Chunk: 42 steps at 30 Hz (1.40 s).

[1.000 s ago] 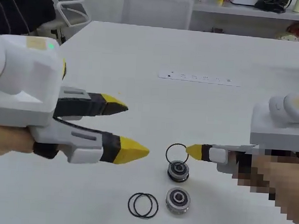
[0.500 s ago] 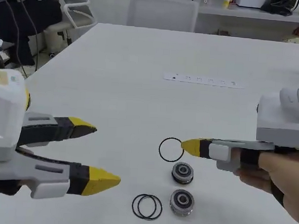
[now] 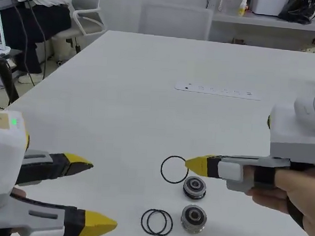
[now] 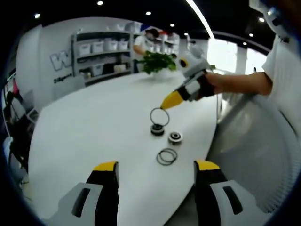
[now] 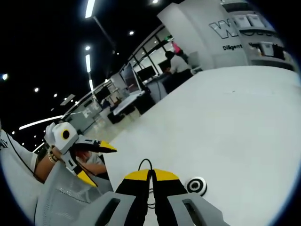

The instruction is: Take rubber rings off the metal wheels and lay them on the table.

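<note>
Right gripper (image 3: 189, 164) had its jaws pressed together on a rubber ring (image 3: 174, 169), pinching it by the edge. The loop stuck out from the yellow tips, just left of the far metal wheel (image 3: 195, 187). The second wheel (image 3: 194, 217) sat just nearer on the white table (image 3: 148, 96), with two loose rings (image 3: 156, 222) lying overlapped on its left. Left gripper (image 3: 99, 193) hovered over the near-left, well apart from all that, jaws spread wide and holding nothing.

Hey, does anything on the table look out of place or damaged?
Nothing stands out. The right tongs pinch one rubber ring beside the far wheel; two loose rings lie flat next to the near wheel, overlapping. Both wheels sit flat.
</note>
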Each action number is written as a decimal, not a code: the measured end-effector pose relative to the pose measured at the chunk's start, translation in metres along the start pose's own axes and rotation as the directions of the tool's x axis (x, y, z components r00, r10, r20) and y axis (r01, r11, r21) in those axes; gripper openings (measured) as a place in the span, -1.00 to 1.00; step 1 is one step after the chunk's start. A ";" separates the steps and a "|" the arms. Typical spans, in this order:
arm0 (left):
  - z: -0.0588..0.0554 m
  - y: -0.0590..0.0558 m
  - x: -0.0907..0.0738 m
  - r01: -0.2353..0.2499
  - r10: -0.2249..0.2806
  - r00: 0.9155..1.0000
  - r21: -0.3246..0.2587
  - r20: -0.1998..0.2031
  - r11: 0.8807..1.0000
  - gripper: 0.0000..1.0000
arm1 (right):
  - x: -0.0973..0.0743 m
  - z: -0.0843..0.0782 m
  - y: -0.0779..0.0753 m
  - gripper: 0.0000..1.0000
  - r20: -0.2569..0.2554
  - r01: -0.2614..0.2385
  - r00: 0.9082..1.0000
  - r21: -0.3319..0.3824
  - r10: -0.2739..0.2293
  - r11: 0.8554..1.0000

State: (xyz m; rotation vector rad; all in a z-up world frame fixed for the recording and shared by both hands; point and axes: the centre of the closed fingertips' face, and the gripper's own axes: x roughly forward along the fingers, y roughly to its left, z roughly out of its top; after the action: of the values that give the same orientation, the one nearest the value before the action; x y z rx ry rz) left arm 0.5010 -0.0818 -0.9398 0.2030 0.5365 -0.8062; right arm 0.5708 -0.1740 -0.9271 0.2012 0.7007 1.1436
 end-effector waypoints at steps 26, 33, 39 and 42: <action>-0.014 -0.009 0.004 0.016 -0.017 0.999 -0.032 -0.033 0.999 0.25 | 0.030 -0.059 0.010 -1.00 -0.236 -0.050 0.972 -0.115 0.022 0.992; -0.017 -0.007 0.004 0.006 -0.007 0.999 -0.032 -0.039 0.999 0.23 | 0.034 -0.067 0.013 -1.00 -0.260 -0.067 0.965 -0.112 0.036 0.991; -0.017 -0.007 0.004 0.007 -0.008 0.999 -0.029 -0.044 1.000 0.20 | 0.039 -0.075 0.013 -1.00 -0.270 -0.066 0.962 -0.093 0.038 0.994; -0.018 -0.007 0.004 0.005 -0.007 0.999 -0.027 -0.045 1.000 0.20 | 0.041 -0.078 0.013 -1.00 -0.277 -0.058 0.961 -0.106 0.027 0.993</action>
State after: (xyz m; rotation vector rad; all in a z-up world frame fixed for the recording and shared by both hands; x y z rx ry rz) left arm 0.4913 -0.0824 -0.9568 0.1952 0.5909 -0.8013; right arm 0.5237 -0.1480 -0.9974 -0.0414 0.8768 1.2624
